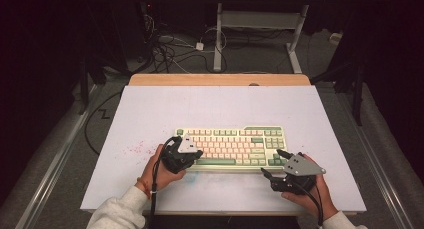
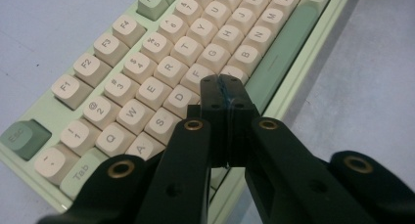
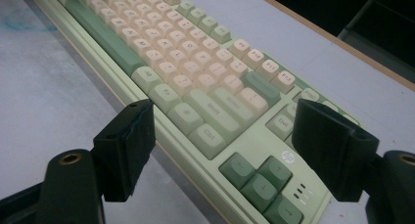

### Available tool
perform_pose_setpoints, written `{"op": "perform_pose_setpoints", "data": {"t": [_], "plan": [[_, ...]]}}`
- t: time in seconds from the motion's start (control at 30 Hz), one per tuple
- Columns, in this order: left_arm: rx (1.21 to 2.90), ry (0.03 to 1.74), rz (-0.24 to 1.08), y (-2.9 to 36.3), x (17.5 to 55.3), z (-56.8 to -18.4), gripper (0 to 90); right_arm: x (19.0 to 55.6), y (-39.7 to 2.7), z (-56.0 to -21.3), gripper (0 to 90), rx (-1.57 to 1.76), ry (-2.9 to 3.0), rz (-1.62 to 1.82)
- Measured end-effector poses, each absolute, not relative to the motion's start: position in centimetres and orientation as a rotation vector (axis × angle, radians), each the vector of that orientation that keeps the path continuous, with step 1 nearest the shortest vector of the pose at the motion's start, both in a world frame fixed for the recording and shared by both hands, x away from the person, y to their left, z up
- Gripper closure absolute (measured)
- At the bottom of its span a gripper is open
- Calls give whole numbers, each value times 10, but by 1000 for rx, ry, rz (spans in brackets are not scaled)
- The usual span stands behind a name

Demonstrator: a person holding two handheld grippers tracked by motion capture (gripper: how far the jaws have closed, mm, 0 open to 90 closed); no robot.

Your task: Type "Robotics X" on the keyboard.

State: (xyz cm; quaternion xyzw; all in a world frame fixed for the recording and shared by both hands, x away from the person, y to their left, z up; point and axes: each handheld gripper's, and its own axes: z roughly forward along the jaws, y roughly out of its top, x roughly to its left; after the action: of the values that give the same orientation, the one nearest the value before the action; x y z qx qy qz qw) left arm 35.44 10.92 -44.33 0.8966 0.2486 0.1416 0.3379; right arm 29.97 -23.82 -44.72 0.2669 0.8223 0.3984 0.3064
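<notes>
Keyboard (image 1: 232,146) lies mid-table (image 1: 150,114), near the person's edge. L gripper (image 2: 224,89) jaws pressed together, nothing between; tips over the letter keys by C/V, which they hide, contact w/ the keys not discernible. R gripper (image 3: 222,150) jaws wide apart, nothing clamped, poised at kbd's arrow-key corner. In high view L gripper covers the kbd's left end. Far keycap legends blurred.

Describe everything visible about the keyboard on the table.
The keyboard is a compact mechanical board with a pale green case, cream letter keys and darker green modifiers, space bar and arrow keys. It lies flat near the front of the white table. The shut left gripper hovers above its lower letter rows; the open right gripper frames its arrow-key corner.
</notes>
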Motion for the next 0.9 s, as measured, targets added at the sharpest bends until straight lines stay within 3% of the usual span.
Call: {"op": "perform_pose_setpoints", "data": {"t": [0.9], "plan": [[2402, 649, 398, 91, 366, -449, 874, 300, -236, -450, 244, 688, 2211, 1030]]}}
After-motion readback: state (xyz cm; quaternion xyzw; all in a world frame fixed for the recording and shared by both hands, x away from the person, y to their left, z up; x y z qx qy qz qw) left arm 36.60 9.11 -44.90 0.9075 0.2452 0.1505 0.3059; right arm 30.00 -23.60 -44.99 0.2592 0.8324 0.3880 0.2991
